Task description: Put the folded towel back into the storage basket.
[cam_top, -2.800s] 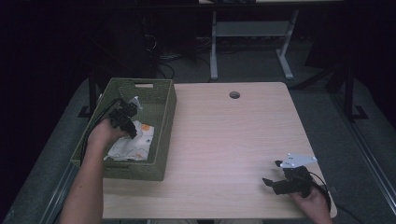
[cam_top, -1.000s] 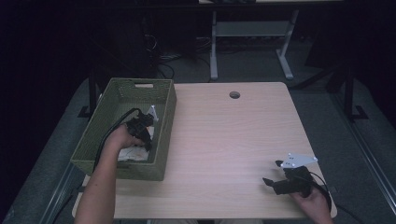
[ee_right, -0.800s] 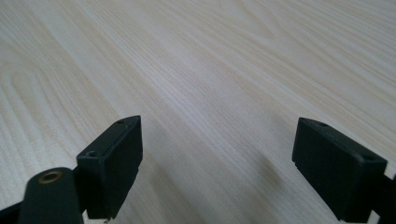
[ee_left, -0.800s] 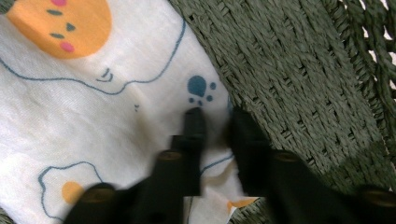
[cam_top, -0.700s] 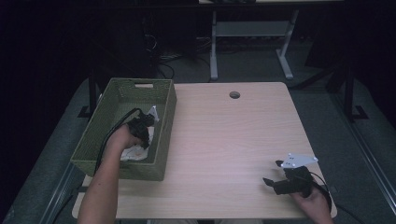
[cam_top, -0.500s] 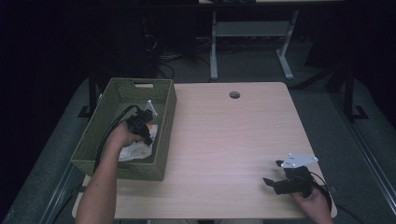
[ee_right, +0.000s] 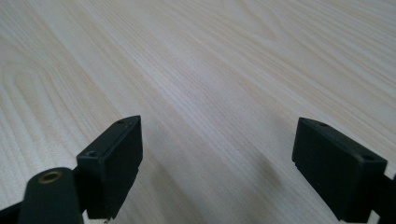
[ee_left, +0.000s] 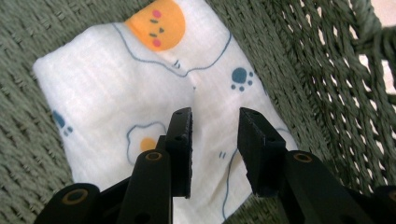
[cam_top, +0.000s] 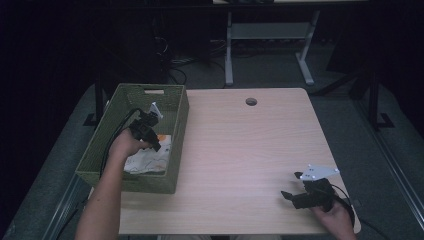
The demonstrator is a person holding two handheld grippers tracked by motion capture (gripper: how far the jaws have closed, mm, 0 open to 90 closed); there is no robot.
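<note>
Item: folded white cloth (ee_left: 140,98), printed with fried-egg shapes, blue paw marks and an orange face; location, floor of the green woven basket (cam_top: 120,177) at the left side of the tabletop (cam_top: 240,150), lying flat near the basket's right-hand wall. Left tongs (ee_left: 215,126): poised above the cloth, pointing down into the basket; jaws have just been opening after a full close and now stand part-spread with a narrow gap, no fabric between them and the pads touching nothing. Right tongs (ee_right: 217,154): resting low at the near right corner of the tabletop, jaws spread wide over bare wood, carrying nothing; well apart from the basket. Step in hand, as judged: taking a hold on the cloth to lift it out. Handling notes: thin, limp fabric lying flat gives the pads little to bite, so the folded edge that runs down the middle of the cloth, just ahead of the left jaw, looks the better purchase than the smooth face. Lower with the jaws astride that fold, close until the layers bunch, and lift straight up. Keep clear of the open weave of the right-hand wall, where a jaw tip could snag. A hold on the top layer alone would likely let the cloth unfold and trail.
</note>
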